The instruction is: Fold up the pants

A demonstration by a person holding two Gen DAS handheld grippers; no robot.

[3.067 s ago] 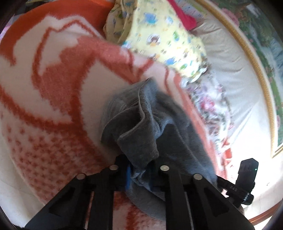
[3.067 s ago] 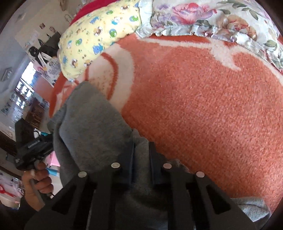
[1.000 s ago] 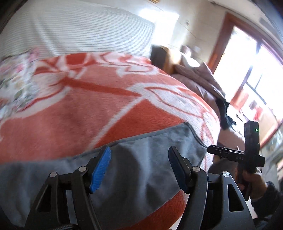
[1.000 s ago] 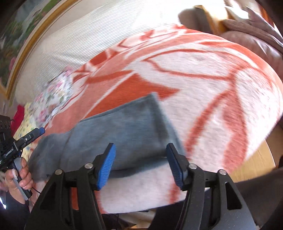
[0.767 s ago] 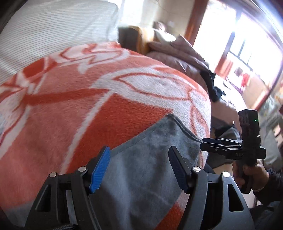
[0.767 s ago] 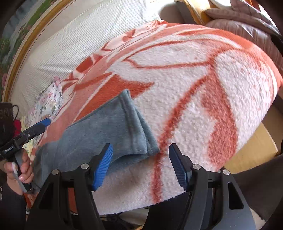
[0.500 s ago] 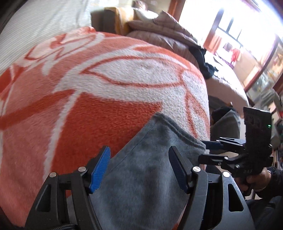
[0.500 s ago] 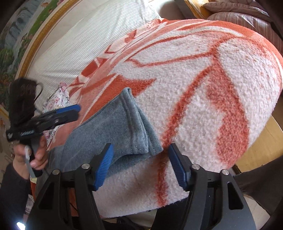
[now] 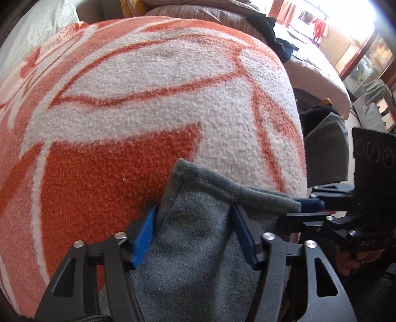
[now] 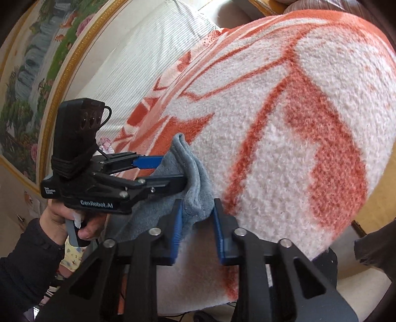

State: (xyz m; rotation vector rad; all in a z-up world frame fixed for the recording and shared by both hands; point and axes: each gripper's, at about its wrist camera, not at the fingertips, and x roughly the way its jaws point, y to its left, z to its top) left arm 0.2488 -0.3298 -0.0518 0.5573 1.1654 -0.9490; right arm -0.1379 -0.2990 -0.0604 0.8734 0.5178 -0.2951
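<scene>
Grey fleece pants [image 9: 198, 247] lie on an orange and white blanket [image 9: 148, 86], their hem end bunched between both grippers. My left gripper [image 9: 195, 228] straddles one hem corner with its blue pads against the cloth, jaws partly closed. My right gripper [image 10: 196, 218] pinches the other hem corner [image 10: 195, 188] between its blue pads. The right gripper shows in the left wrist view [image 9: 307, 210] touching the hem. The left gripper shows in the right wrist view [image 10: 158, 171].
The blanket edge drops off near the grippers [image 10: 334, 223]. A striped white cushion [image 10: 138, 57] and a framed picture [image 10: 37, 62] lie behind. A brown sofa [image 9: 210, 14] and furniture stand beyond the blanket.
Both grippers moved from the open, spread pants to the hem end and closed in on its two corners. The hem has bunched up between them.
</scene>
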